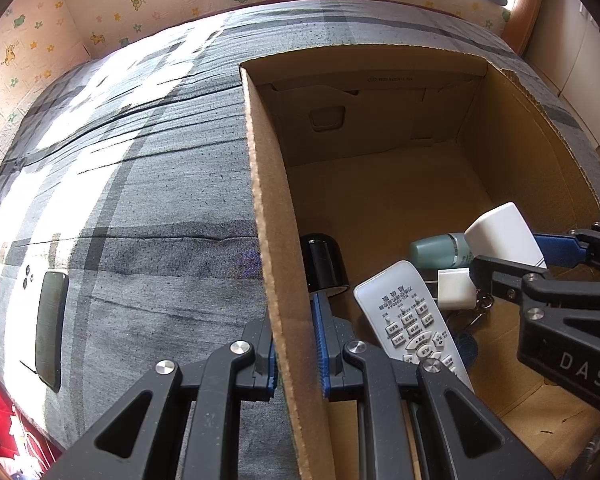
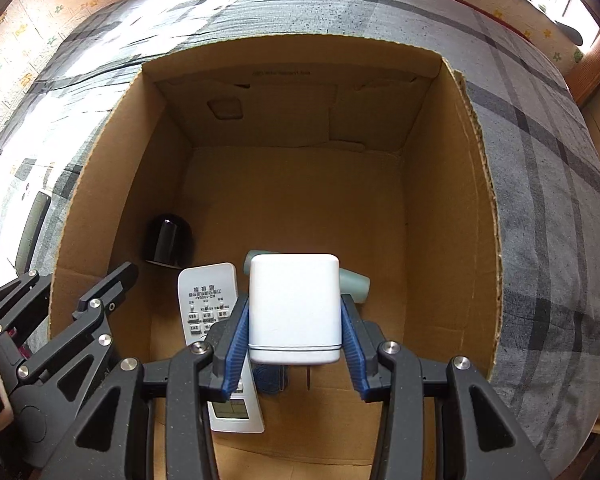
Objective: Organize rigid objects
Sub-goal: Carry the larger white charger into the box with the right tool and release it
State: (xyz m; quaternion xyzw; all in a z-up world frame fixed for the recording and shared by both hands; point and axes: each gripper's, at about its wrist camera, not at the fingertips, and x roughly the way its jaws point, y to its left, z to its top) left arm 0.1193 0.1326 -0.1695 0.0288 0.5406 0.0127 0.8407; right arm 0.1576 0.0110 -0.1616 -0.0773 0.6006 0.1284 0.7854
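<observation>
Ribbed blue pads line both fingers of the right gripper (image 2: 295, 336), and they grasp one white charger block (image 2: 295, 308) by its two flat sides. The block is smooth, glossy plastic, boxy with rounded corners, and a thin seam rings it near the prong end; one metal prong shows below it. It hangs inside the cardboard box (image 2: 452, 184), above the things on the box floor.

The left gripper (image 1: 296, 344) is clenched on the box's left wall, one black finger outside and one inside, the blue pads pressing the raw corrugated edge.

On the box floor lie several rigid things. One white remote control (image 2: 206, 300), long and flat with rows of grey rubber buttons and a small screen, lies beneath the held block. One teal bottle (image 2: 354, 284), cylindrical and matte, lies on its side behind the block. One black domed cap-like object (image 2: 168, 240), shiny, sits near the box's left wall. In the left wrist view a second, smaller white plug (image 1: 456, 288) rests beside the remote, with a metal key ring (image 1: 482, 306) touching it.

Outside the box's left wall, one dark flat phone (image 1: 52, 328) lies on the grey checked bedsheet (image 1: 140, 184), a woven, creased cloth.
</observation>
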